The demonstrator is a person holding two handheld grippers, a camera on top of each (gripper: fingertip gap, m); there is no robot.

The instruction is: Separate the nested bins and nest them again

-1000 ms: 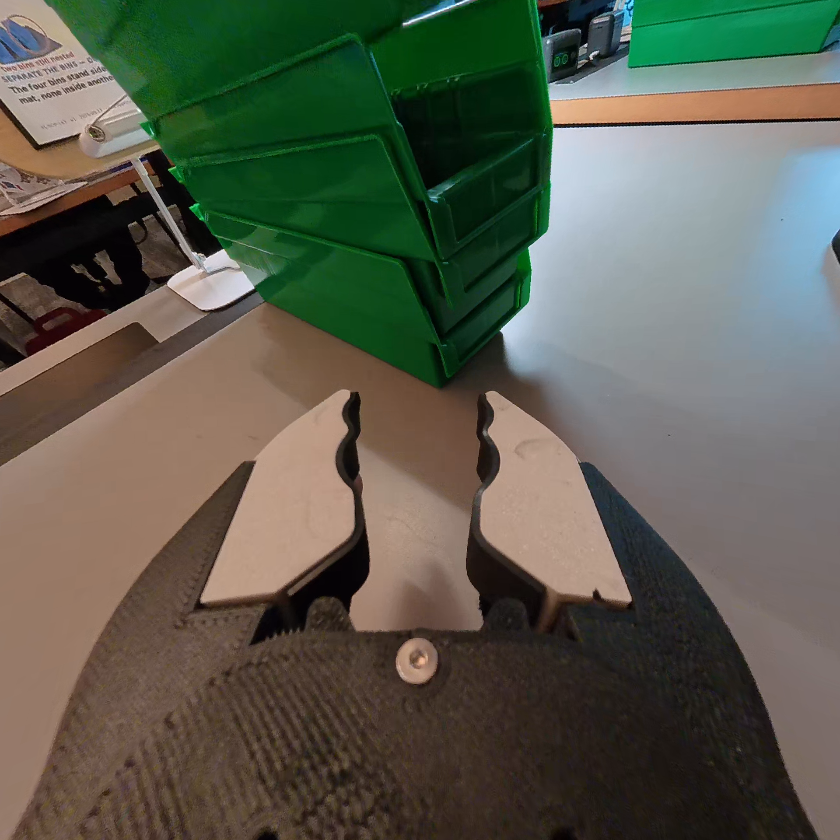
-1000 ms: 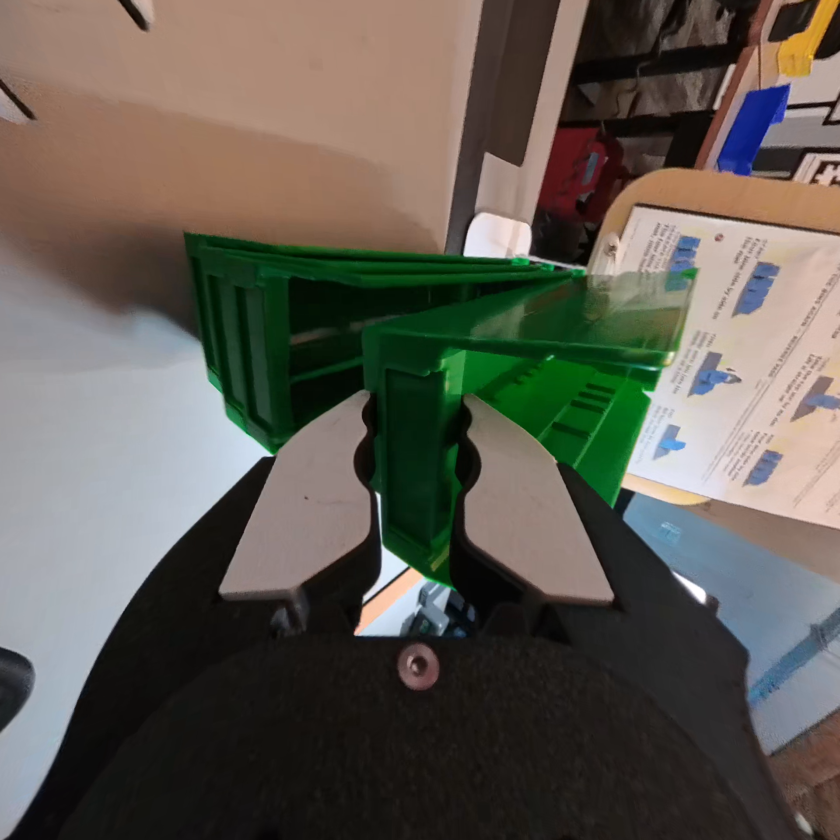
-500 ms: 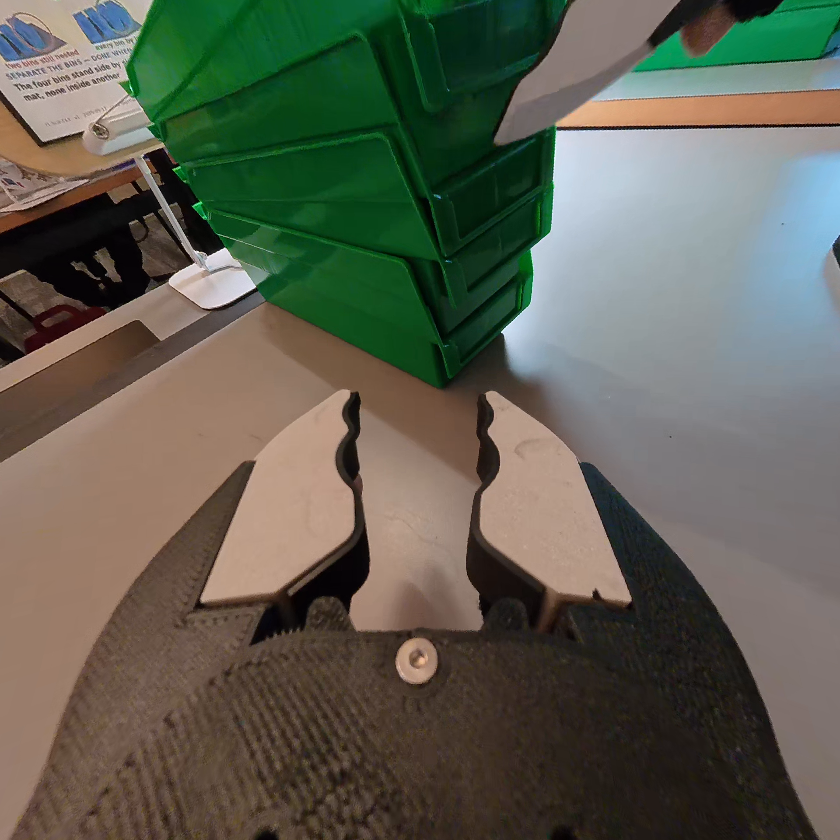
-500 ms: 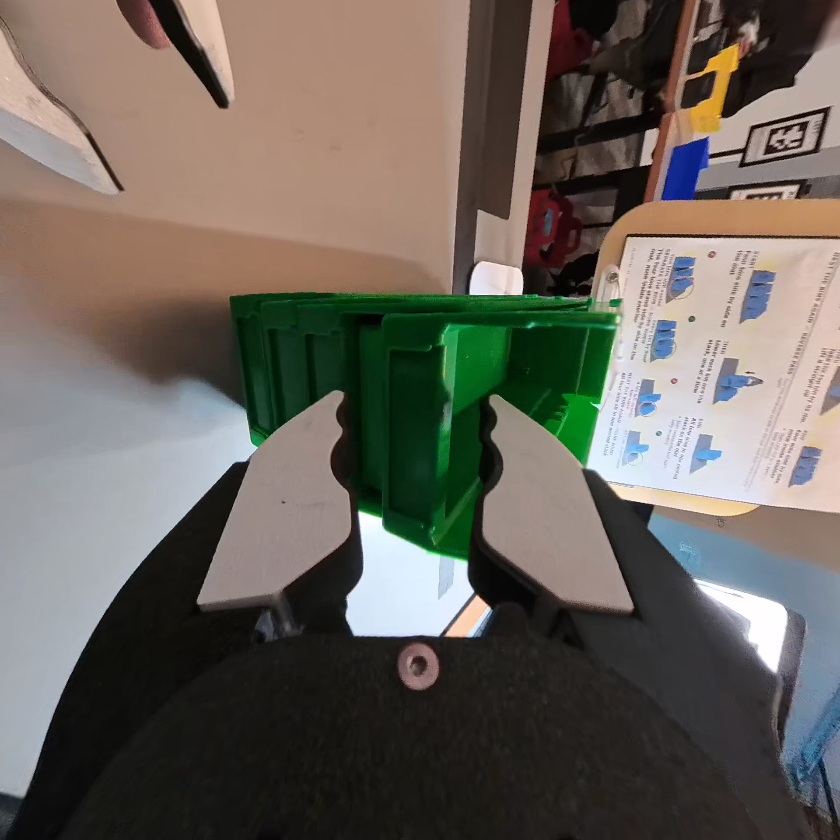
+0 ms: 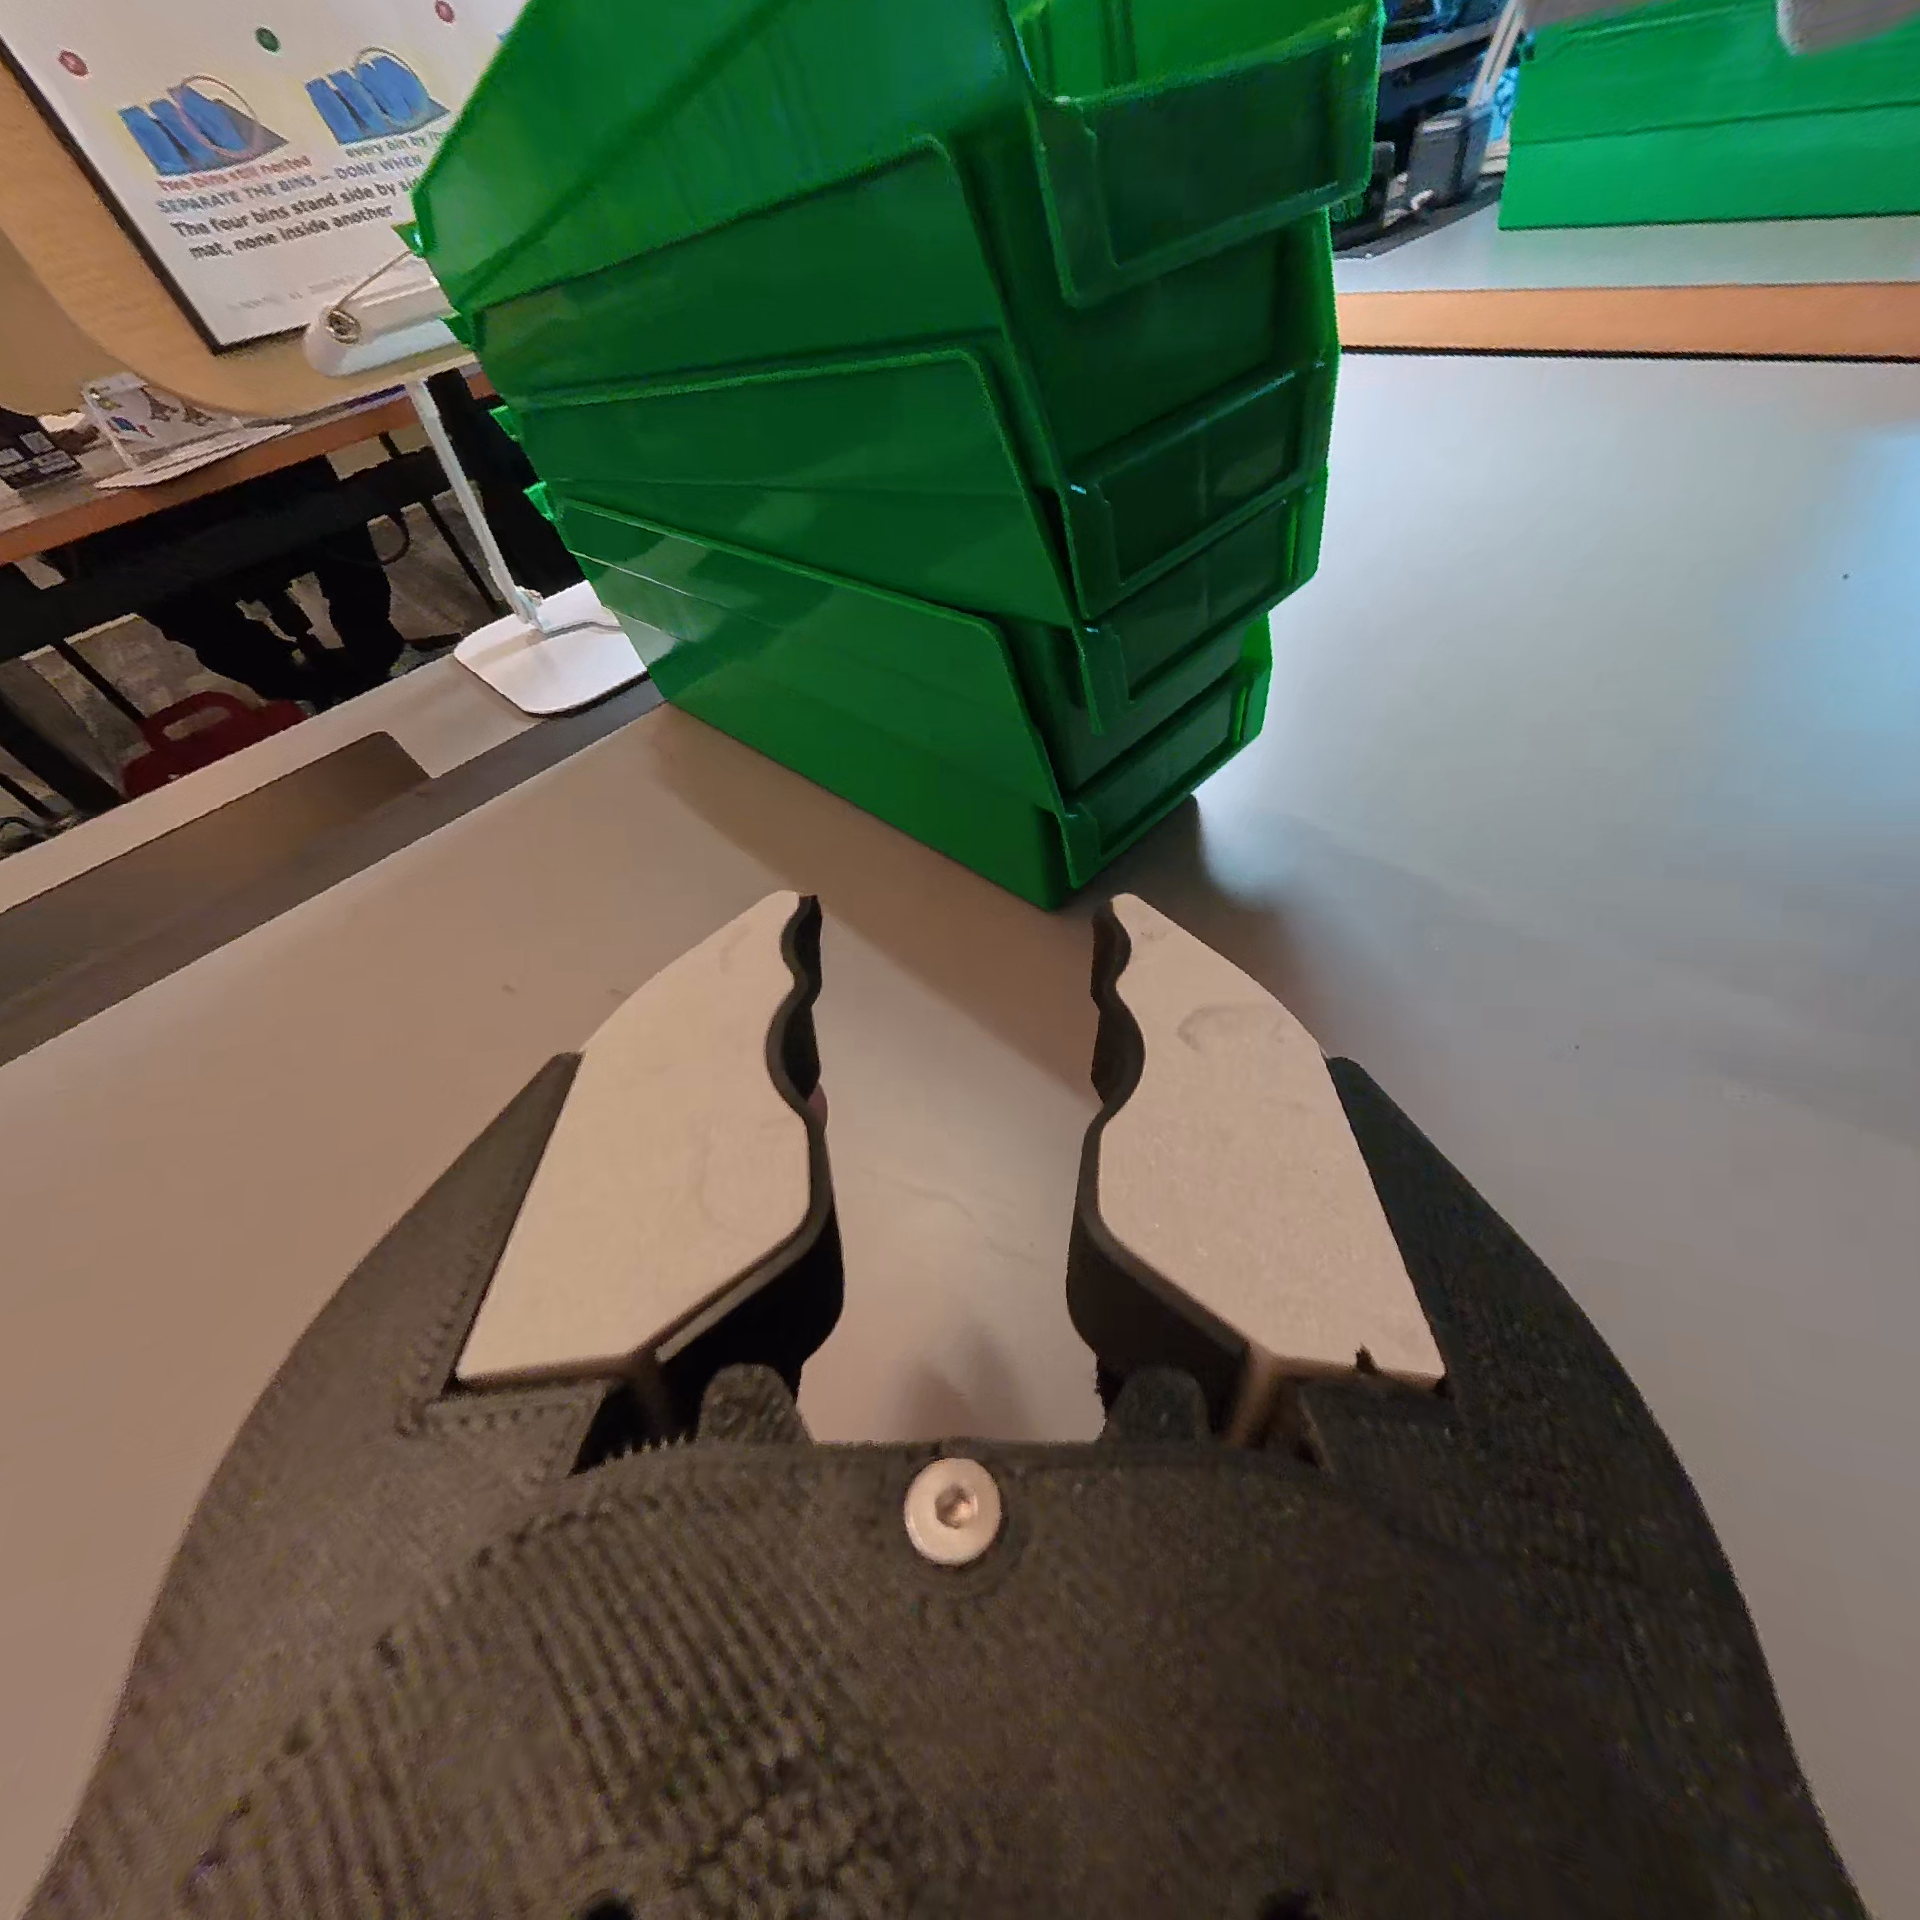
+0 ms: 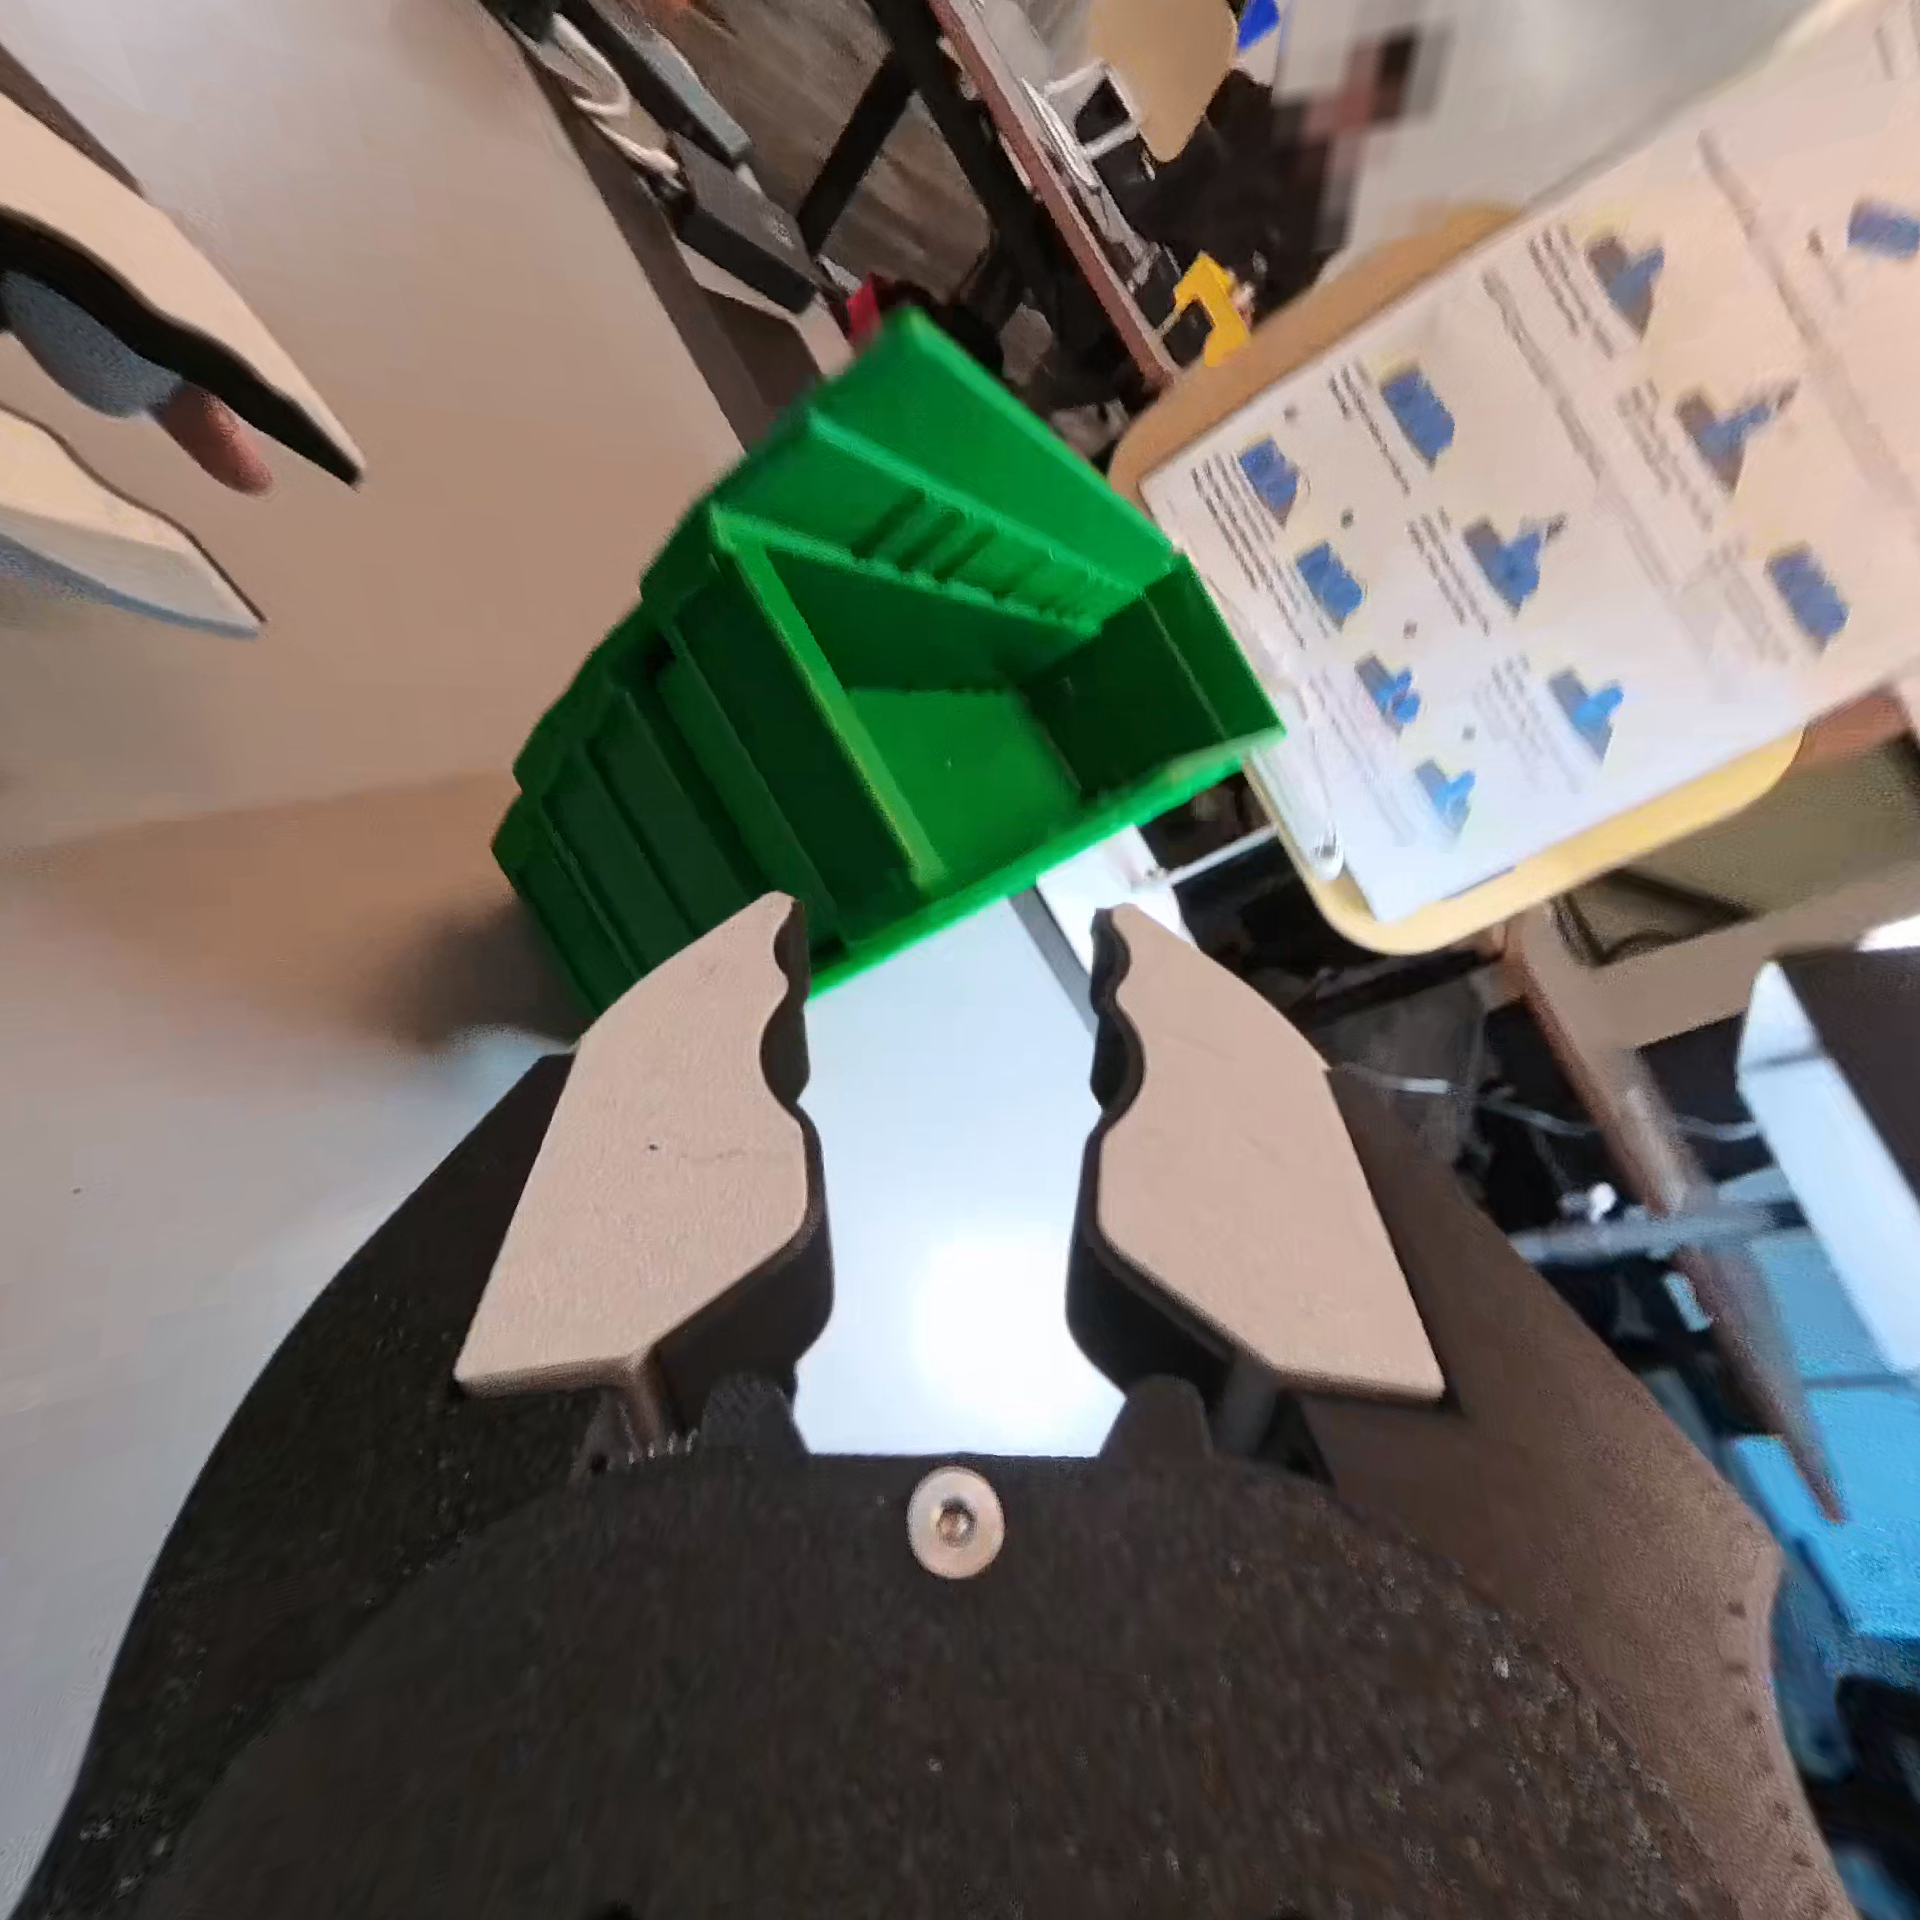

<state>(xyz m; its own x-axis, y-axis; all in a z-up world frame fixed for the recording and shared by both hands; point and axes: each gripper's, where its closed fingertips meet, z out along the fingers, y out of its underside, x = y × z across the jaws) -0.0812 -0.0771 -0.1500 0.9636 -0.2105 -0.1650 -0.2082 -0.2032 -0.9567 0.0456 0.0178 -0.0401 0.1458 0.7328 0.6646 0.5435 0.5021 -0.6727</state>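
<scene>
A stack of several nested green bins (image 5: 914,499) stands on the grey table (image 5: 1558,831). The top bin (image 5: 935,156) sits in the one below it. My left gripper (image 5: 954,914) is open and empty, low over the table just in front of the stack's near corner. In the right wrist view the same stack (image 6: 862,686) shows from above and tilted, with the top bin's inside visible. My right gripper (image 6: 948,925) is open and empty, a little back from the stack's rim. The left gripper's fingers (image 6: 135,343) show at the left edge of the right wrist view.
A white instruction sheet on a rounded wooden board (image 5: 156,156) stands on a white stand (image 5: 540,665) behind the stack; it also shows in the right wrist view (image 6: 1558,520). More green bins (image 5: 1704,135) sit on a far table. The table's left edge (image 5: 312,831) is close.
My right gripper held the top bin by its wall, lowered it into the stack, opened and drew back, turning. The left gripper stayed still and open.
</scene>
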